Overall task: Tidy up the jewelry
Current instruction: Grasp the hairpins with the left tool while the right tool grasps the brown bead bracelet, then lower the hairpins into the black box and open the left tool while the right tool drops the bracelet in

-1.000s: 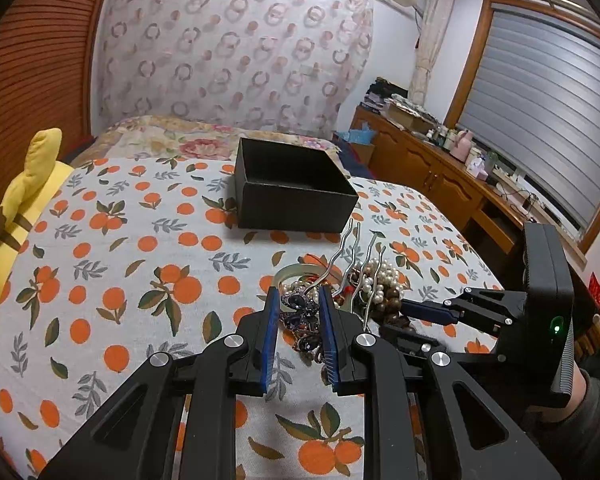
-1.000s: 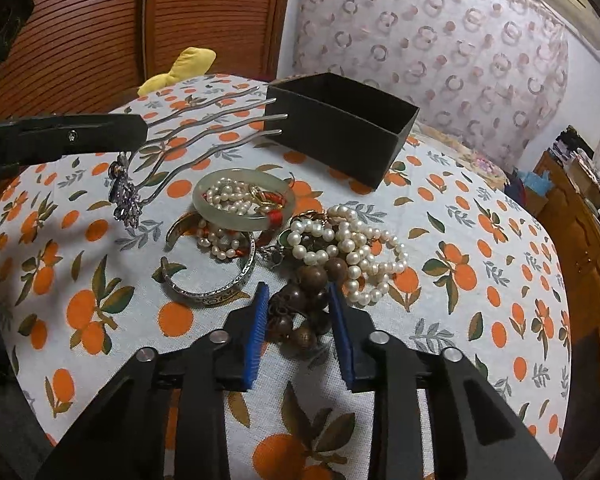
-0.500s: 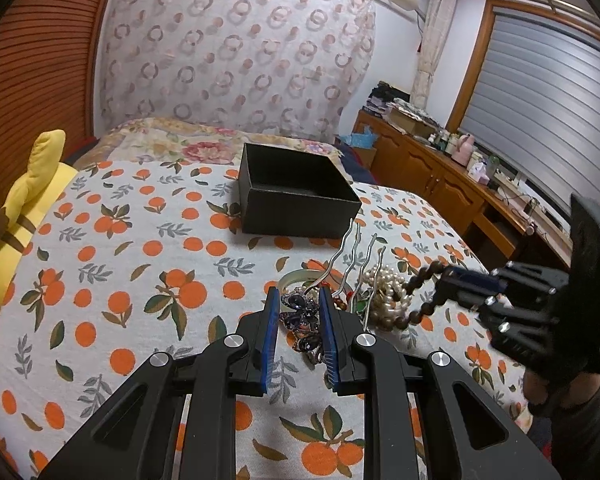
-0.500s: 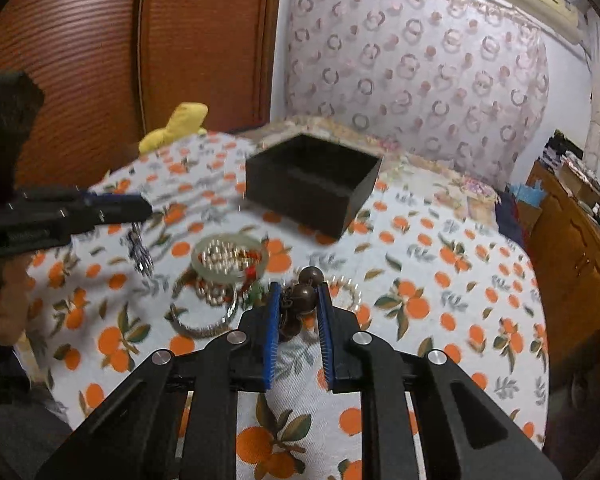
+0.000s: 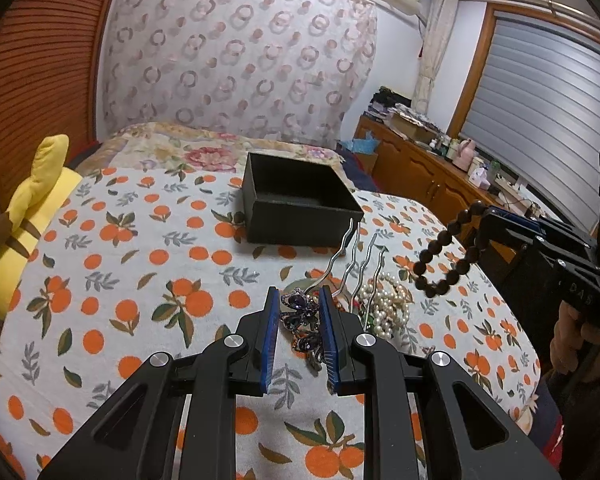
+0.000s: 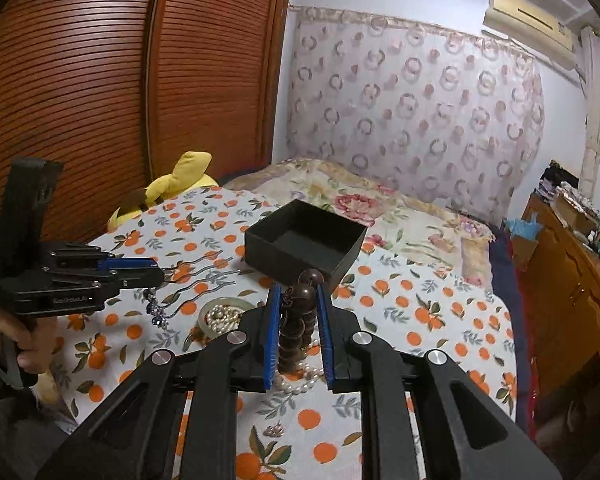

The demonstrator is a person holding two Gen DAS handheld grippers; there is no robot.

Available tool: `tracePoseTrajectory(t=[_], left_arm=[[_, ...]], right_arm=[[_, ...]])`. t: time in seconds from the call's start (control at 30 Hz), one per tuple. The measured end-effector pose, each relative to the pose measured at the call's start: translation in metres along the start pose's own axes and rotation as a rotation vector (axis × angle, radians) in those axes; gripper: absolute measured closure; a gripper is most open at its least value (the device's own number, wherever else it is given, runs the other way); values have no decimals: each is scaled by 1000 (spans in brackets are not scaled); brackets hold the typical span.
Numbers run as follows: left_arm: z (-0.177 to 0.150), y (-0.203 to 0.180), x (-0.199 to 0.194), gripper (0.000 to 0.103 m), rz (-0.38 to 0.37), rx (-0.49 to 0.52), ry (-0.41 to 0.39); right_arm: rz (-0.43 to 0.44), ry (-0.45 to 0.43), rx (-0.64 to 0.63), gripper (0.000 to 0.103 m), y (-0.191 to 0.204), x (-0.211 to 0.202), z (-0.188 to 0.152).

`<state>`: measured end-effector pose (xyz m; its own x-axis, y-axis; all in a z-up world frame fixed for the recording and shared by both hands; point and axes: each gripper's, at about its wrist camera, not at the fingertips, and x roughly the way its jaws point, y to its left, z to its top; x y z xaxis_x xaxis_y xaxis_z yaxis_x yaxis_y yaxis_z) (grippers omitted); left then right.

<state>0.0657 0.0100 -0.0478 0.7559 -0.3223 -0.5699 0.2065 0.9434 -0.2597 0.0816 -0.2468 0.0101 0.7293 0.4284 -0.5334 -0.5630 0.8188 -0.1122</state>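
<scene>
home bedroom | bed [image 5: 172, 152] | louvered wardrobe [image 6: 100, 80] | curtain [image 6: 416, 112]

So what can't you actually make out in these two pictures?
- Black box floor: near wall hides part, left view.
- Pearl pile: hair comb overlaps it, left view; piece count unclear.
- Bead bracelet: lower loop behind right gripper, right view.

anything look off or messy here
Nothing is damaged. The jewelry is just in a tangled heap on the cloth: pearls piled together, some lying inside a jade bangle. The black box looks empty. The left gripper holds a hair comb; the right gripper dangles a bead bracelet.
</scene>
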Motion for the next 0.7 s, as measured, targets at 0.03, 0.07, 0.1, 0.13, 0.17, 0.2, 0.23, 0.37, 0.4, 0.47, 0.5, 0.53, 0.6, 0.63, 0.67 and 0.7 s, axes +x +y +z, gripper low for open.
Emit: tracePoseTrajectory(t=[0.03,0.07,0.1,0.13,0.17,0.2,0.23,0.37,0.4,0.47,0.5,0.53,0.6,0.63,0.67,0.7], left_arm=[[3,0,-1,84,1,3,-6],[5,-1,-1,84,2,5,-10],[7,-1,-1,84,4,8,-14],[9,-2,-1,84,6,12,-17],[13,-2,0,84,8,17,-22],[16,-2,1,84,10,20,-25],[19,-2,2,84,13,21,-28],[35,0,11,84,22,30,-39],[39,0,13,84,24,32,-41],[47,2,20,84,29,34,-42],[51,3,24,84,33,36,-43],[54,4,27,84,37,38,-43],[62,7,33,84,44,36,-46],[66,8,35,84,46,34,-47],[70,9,38,84,49,32,-48],[74,10,40,84,52,31,-49]], right_arm=[[-2,-1,-2,83,-2,1,1],[-2,0,-4,83,-3,2,3],[-3,1,-5,83,-5,4,5],[-4,3,-8,83,-7,7,7],[-5,3,-11,83,-8,8,8],[-5,2,-15,83,-10,10,10],[-3,2,-18,83,-11,12,12],[4,-10,-38,83,-17,21,25],[6,-14,-42,83,-19,24,29],[10,-24,-46,83,-23,31,36],[14,-29,-45,83,-25,35,41],[16,-33,-45,83,-26,39,44],[26,-45,-42,83,-29,50,53],[32,-49,-41,83,-31,55,58],[36,-51,-39,83,-32,60,61],[40,-52,-37,83,-33,65,64]])
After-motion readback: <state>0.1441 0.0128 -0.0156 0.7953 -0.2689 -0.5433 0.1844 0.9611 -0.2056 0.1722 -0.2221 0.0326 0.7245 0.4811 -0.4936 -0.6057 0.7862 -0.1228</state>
